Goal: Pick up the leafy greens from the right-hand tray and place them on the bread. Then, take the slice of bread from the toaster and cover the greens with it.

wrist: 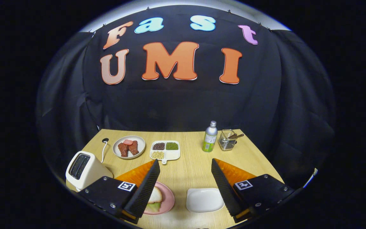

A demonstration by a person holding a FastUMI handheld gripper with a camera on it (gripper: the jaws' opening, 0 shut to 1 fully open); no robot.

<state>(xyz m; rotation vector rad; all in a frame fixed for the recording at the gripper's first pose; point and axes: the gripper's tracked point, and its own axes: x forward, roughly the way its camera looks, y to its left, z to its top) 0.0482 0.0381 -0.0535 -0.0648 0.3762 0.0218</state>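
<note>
My gripper [185, 162] is open, its fingers spread wide above the wooden table [189, 171] with nothing between them. A pink plate [167, 197] lies by the left finger, partly hidden behind it. On the plate sits a slice of bread [156, 194], with leafy greens [153, 206] showing at its near edge. A white tray [203, 199] rests low between the fingers, beside the right finger, and its visible part is bare. The cream toaster [83, 168] stands to the left of the left finger; its slots look dark and I cannot tell what is in them.
Beyond the fingers are a plate of red meat pieces [129, 147] and a divided dish of beans [165, 150]. Further right stand a green-labelled bottle [210, 136] and a wire basket [227, 140]. A white cable [104, 149] runs behind the toaster.
</note>
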